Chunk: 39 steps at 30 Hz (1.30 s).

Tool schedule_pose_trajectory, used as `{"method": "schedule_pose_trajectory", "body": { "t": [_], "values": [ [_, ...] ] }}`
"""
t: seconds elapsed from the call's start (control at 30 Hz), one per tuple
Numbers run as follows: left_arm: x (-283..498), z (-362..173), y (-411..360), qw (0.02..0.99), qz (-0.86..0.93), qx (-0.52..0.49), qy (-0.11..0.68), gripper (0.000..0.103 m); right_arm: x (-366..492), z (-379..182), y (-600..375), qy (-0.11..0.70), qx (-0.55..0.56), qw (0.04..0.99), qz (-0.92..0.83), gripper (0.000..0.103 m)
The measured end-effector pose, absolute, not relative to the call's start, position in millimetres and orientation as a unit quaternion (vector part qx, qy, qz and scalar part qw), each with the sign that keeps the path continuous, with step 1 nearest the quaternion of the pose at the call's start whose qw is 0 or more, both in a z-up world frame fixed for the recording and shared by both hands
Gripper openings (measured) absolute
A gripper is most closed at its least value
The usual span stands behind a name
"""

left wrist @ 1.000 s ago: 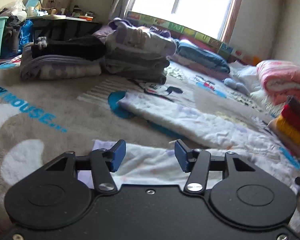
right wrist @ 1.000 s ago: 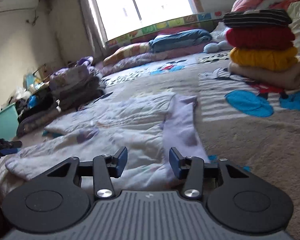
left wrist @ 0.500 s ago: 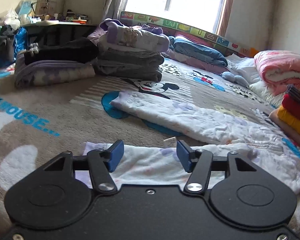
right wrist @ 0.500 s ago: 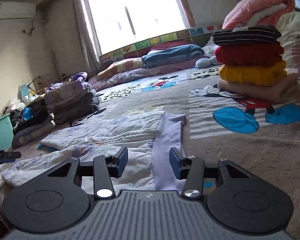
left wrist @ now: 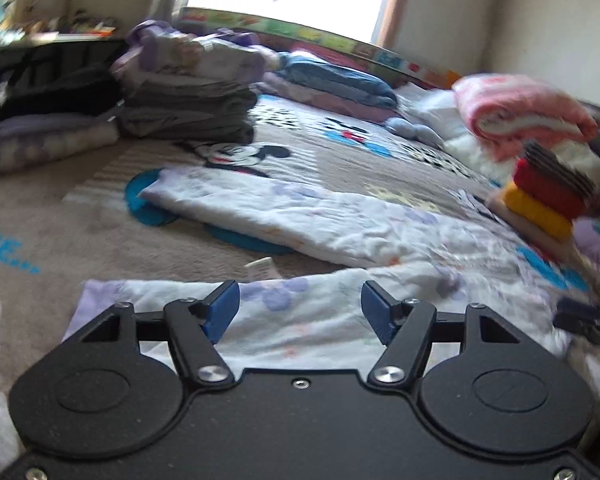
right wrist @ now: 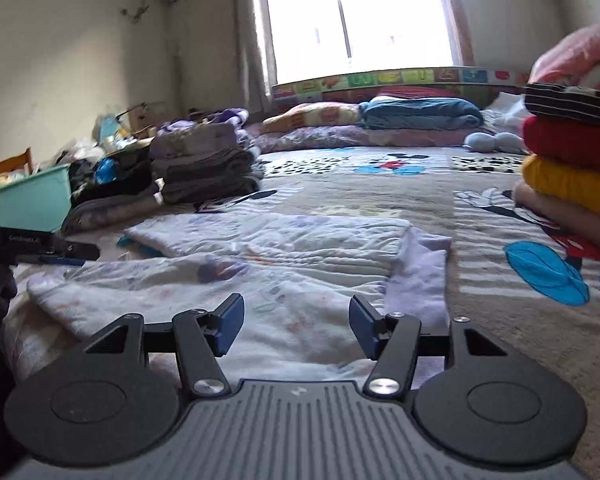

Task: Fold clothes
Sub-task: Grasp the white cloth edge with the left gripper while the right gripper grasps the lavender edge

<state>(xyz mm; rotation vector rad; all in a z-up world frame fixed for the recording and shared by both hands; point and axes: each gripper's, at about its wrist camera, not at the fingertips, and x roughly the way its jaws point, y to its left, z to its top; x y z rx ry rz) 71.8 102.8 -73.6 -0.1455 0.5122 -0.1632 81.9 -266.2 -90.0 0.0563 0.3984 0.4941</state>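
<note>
White floral garment [right wrist: 284,280], partly folded, is spread just ahead of the left claw [left wrist: 300,309] and right claw [right wrist: 296,327], both held wide and empty; edges are best gripped evenly.

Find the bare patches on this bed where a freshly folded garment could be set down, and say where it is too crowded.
Bare blanket lies right of the white floral garment, before the red-and-yellow folded stack. Another patch lies left of the garment, before the grey folded pile. The centre, the pile edges and the pillows by the window are crowded.
</note>
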Motion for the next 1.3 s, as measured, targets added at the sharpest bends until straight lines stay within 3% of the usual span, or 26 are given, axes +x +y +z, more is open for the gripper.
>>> {"method": "schedule_pose_trajectory", "body": {
  "t": [0.23, 0.37, 0.63, 0.9, 1.17, 1.2, 1.27, 1.3],
  "values": [
    [43.0, -73.3, 74.6, 0.947, -0.138, 0.130, 0.259, 0.073, 62.9, -88.1, -235.8, 0.186, -0.072, 0.938, 0.282, 0.060],
    [26.3, -67.4, 74.5, 0.931, -0.136, 0.208, 0.267, 0.078, 40.4, -86.3, -220.8, 0.166, -0.140, 0.932, 0.290, 0.073],
    [-2.4, -86.6, 78.8, 0.866, -0.111, 0.402, 0.274, 0.079, 5.2, -95.0, -218.4, 0.154, -0.253, 0.918, 0.264, 0.071],
    [1.1, -104.5, 103.0, 0.838, -0.064, 0.447, 0.305, 0.078, 8.8, -100.7, -238.9, 0.178, -0.292, 0.920, 0.190, 0.071],
    [10.2, -115.1, 107.0, 0.838, -0.038, 0.465, 0.284, 0.078, 27.0, -110.7, -242.3, 0.191, -0.307, 0.918, 0.163, 0.071],
    [12.0, -115.2, 107.2, 0.839, -0.031, 0.465, 0.280, 0.077, 29.3, -111.5, -242.3, 0.191, -0.308, 0.918, 0.162, 0.071],
    [15.9, -114.4, 109.1, 0.843, -0.025, 0.459, 0.280, 0.049, 33.7, -113.1, -242.3, 0.190, -0.309, 0.918, 0.161, 0.066],
    [17.8, -113.9, 110.2, 0.845, -0.023, 0.455, 0.280, 0.043, 36.0, -114.0, -242.4, 0.190, -0.309, 0.918, 0.160, 0.063]
  ]
}}
